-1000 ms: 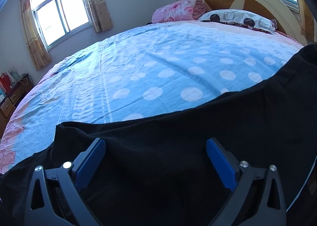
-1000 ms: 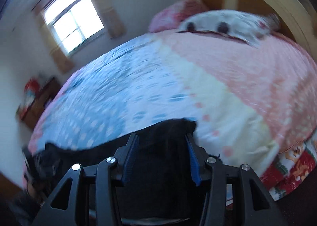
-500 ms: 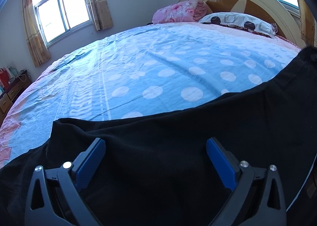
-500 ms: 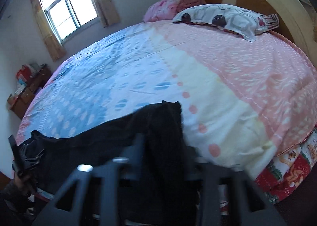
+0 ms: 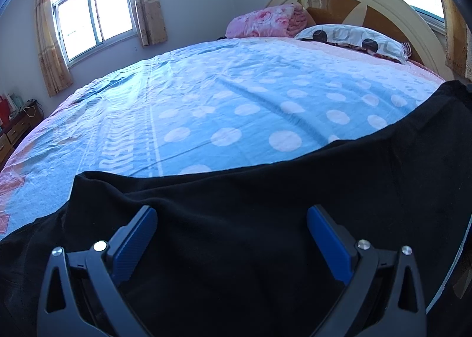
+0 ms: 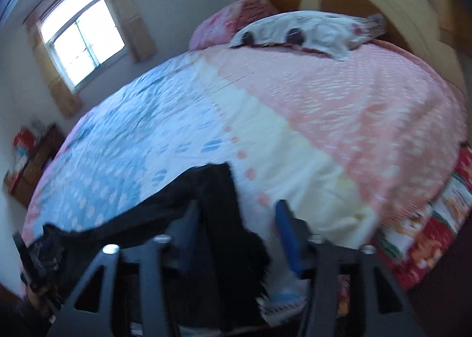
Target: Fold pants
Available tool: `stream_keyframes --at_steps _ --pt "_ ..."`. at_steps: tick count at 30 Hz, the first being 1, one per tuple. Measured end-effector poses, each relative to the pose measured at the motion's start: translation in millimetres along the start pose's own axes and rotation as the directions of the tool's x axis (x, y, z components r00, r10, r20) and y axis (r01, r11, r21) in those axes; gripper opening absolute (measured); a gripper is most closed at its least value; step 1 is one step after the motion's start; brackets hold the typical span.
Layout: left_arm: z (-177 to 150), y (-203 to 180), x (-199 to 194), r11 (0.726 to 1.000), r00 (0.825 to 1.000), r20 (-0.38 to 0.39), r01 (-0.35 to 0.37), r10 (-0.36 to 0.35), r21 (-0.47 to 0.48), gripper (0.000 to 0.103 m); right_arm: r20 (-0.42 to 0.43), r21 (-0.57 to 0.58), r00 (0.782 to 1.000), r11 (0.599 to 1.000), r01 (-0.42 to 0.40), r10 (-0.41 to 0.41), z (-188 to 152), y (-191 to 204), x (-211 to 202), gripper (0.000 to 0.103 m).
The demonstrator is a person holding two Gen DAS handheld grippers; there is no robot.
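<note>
Black pants spread along near edge of bed, straight under and ahead of left gripper, blue pads wide apart, nothing pinched. Right gripper just been opening, half spread: cloth end between its fingers near left one, right pad clear over pale quilt. Blurred.

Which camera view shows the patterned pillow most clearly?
The left wrist view. There the pillow is sharp: it lies against the headboard, beside a pink blanket, and its dark round spots and grey pattern are readable. The right wrist view shows the pillow larger, but motion blur smears its pattern.
</note>
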State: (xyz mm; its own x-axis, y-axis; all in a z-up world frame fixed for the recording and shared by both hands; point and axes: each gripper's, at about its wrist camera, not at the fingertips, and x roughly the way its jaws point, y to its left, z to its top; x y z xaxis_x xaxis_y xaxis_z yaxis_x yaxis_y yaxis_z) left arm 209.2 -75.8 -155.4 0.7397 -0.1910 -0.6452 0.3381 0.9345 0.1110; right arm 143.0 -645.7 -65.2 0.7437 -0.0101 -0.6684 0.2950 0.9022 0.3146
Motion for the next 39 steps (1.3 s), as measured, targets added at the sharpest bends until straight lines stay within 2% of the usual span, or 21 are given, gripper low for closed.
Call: stream_keyframes --at_steps 2,4,6,8,11,14,16,17,18,21,24,28,29,30,35,37,39 --pt "0 -1 0 1.0 1.0 0.002 -0.002 0.002 0.001 0.103 0.008 0.077 1.0 0.997 -0.021 0.021 -6 -13 -23 0.06" --pt "0 -1 -1 1.0 1.0 0.003 -0.003 0.003 0.001 0.103 -0.018 0.169 0.996 0.982 -0.086 0.091 -20 -21 -35 0.06" --pt "0 -1 -3 1.0 1.0 0.005 -0.008 0.008 0.004 0.103 -0.063 0.244 0.98 0.955 -0.17 0.191 -38 -23 -33 0.06" --pt "1 -3 -4 1.0 1.0 0.008 -0.013 0.012 0.015 0.103 -0.095 0.288 0.962 0.932 -0.22 0.257 -54 -20 -23 0.06" --pt "1 -5 -5 0.999 1.0 0.006 -0.011 0.011 0.034 0.103 -0.096 0.318 0.959 0.922 -0.223 0.266 -64 -15 -7 0.06" --pt "1 -4 -5 0.999 1.0 0.005 -0.006 0.006 0.032 0.103 -0.043 0.355 0.962 0.904 -0.236 0.268 -63 -20 2 0.059" --pt "0 -2 -4 1.0 1.0 0.004 -0.003 0.003 0.027 0.103 -0.024 0.393 0.962 0.888 -0.241 0.272 -60 -27 7 0.043" --pt "0 -2 -4 1.0 1.0 0.005 -0.003 0.003 0.025 0.103 -0.021 0.394 0.962 0.887 -0.241 0.271 -59 -27 8 0.027" --pt "0 -2 -4 1.0 1.0 0.006 -0.003 0.003 0.023 0.103 -0.01 0.381 0.961 0.89 -0.252 0.276 -58 -24 6 0.023" --pt "-1 -2 -4 1.0 1.0 0.005 -0.003 0.003 0.023 0.103 0.003 0.342 0.955 0.897 -0.28 0.296 -55 -15 1 0.021" --pt "0 -2 -3 1.0 1.0 -0.001 0.003 -0.003 0.017 0.103 -0.011 0.362 0.964 0.9 -0.243 0.264 -56 -22 7 0.021" --pt "0 -1 -3 1.0 1.0 -0.002 0.005 -0.005 0.015 0.103 -0.018 0.411 0.961 0.879 -0.243 0.274 -62 -33 14 0.027" --pt "0 -1 -3 1.0 1.0 -0.002 0.005 -0.005 0.015 0.103 -0.012 0.4 0.962 0.883 -0.247 0.274 -62 -31 12 0.027" --pt "0 -1 -3 1.0 1.0 -0.002 0.006 -0.006 0.014 0.103 -0.003 0.376 0.963 0.893 -0.248 0.268 -60 -27 7 0.018" --pt "2 0 -6 1.0 1.0 -0.018 0.007 -0.007 -0.005 0.103 0.055 0.192 0.971 0.952 -0.239 0.233 -45 17 -26 0.015" --pt "5 1 -15 0.997 0.999 -0.01 0.052 -0.052 -0.048 0.103 0.065 0.058 0.976 0.976 -0.21 0.207 -41 50 -38 0.014" --pt "10 0 -25 0.986 0.99 0.004 0.138 -0.138 -0.096 0.103 0.066 -0.099 0.981 0.98 -0.175 0.182 -43 87 -46 0.014"
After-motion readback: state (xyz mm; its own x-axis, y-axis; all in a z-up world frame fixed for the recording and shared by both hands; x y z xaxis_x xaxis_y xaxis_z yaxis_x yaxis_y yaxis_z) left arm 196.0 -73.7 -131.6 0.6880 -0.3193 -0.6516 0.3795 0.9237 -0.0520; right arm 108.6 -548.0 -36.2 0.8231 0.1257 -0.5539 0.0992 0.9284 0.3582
